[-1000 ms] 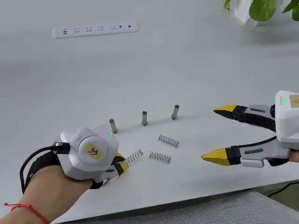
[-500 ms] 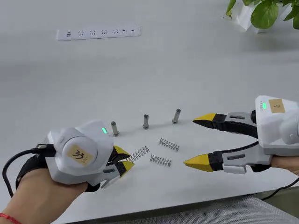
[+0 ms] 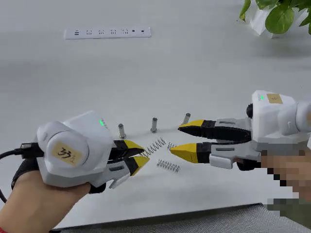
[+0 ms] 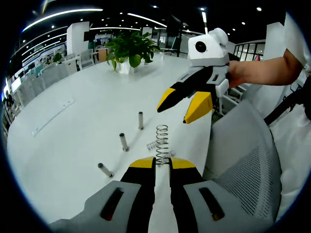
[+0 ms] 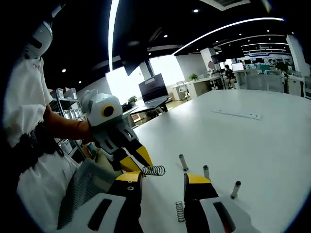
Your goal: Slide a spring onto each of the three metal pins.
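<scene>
Holds the left gripper (image 3: 142,154) low, in front and left of the middle pin (image 3: 154,124), hand (image 3: 34,208) wrapped behind it. Pinches one end of a spring (image 3: 155,144) between the narrowed jaws, coil lifted off the table (image 3: 218,73) and slanting up toward the middle pin. Flanking that pin, upright and bare: left pin (image 3: 121,130), right pin (image 3: 186,118). Lying flat in front of it: second spring (image 3: 168,166), third spring (image 3: 171,145), partly hidden. Levels the right gripper (image 3: 177,138) in from the middle pin's right, jaws spread, yellow tips just beside the held coil.
</scene>
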Demonstrator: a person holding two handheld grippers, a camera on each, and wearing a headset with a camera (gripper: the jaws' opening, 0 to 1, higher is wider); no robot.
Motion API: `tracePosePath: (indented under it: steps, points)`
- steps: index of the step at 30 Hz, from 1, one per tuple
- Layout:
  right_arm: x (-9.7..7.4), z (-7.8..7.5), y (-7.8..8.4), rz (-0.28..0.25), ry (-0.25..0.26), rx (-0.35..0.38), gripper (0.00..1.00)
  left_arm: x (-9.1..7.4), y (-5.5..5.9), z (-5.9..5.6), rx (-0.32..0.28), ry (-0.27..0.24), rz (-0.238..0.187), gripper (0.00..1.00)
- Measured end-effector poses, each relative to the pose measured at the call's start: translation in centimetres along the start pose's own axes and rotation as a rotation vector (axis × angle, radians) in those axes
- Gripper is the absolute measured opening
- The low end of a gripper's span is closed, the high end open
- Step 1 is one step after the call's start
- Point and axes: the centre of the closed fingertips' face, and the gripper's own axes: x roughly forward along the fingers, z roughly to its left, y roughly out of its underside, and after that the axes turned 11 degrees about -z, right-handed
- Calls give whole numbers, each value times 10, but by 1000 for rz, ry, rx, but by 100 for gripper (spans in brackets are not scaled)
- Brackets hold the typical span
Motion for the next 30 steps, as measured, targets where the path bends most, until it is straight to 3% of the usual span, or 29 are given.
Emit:
tracePosePath:
  steps: [1, 3, 11, 22, 30]
  points:
    - [1, 1, -2, -15, 6, 41, 29, 0, -4, -1, -4, 1, -18, 7]
    - [3, 3, -3, -24, -1, 50, 28, -1, -10, -2, -11, 3, -41, 7]
    - [8, 10, -14, -105, -8, 177, 24, 1, -20, -4, -19, 10, -88, 7]
    - [11, 17, -19, -133, -29, 230, 10, 1, -26, -6, -17, 20, -118, 7]
    - [11, 19, -23, -154, -35, 253, 7, 2, -27, -7, -20, 22, -126, 7]
